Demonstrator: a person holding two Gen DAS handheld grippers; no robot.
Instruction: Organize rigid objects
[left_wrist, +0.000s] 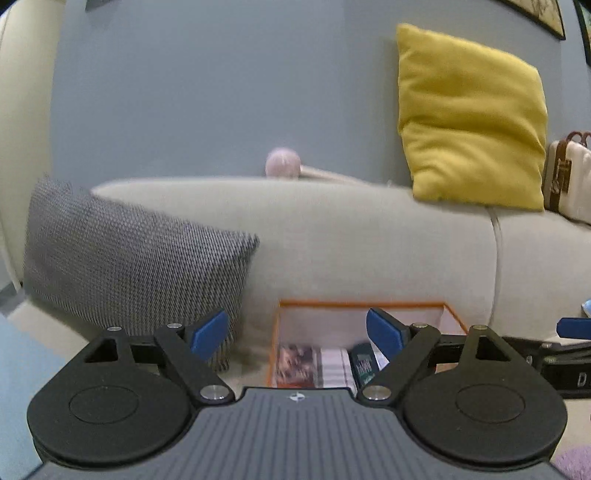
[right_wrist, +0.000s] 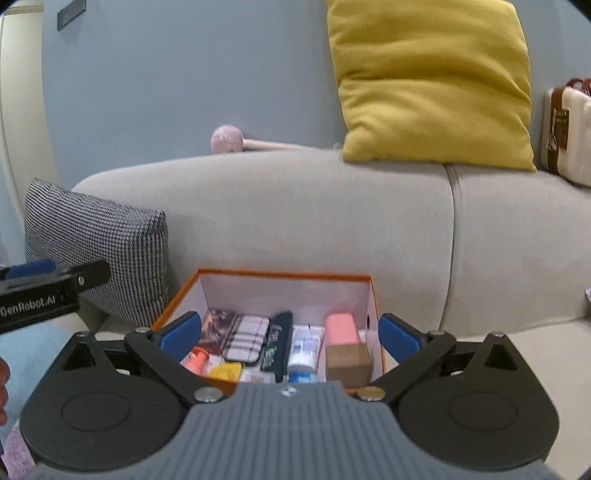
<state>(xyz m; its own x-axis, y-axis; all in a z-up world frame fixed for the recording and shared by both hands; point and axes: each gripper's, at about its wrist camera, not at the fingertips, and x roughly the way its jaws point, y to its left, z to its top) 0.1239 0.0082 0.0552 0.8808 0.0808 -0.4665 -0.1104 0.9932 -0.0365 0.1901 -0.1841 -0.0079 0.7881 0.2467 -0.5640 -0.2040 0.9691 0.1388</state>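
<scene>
An orange-rimmed white box (right_wrist: 280, 274) stands on the sofa seat, filled with several small items: a plaid tin (right_wrist: 245, 341), a dark pouch (right_wrist: 277, 341), a white-and-blue tube (right_wrist: 304, 350), a pink block (right_wrist: 340, 328) and a brown carton (right_wrist: 347, 360). My right gripper (right_wrist: 290, 336) is open, its blue pads (right_wrist: 179, 332) standing either side of the box with nothing pressed between them. In the left wrist view the same box (left_wrist: 364, 304) shows just ahead. My left gripper (left_wrist: 297, 332) is open and empty, beside the box's left wall.
A grey sofa backrest (right_wrist: 295, 206) rises behind the box. A black-and-white woven cushion (right_wrist: 99, 251) leans at the left. On the backrest sit a yellow cushion (right_wrist: 432, 81), a pink-headed mallet (right_wrist: 225, 139) and a cream case with brown straps (right_wrist: 569, 136).
</scene>
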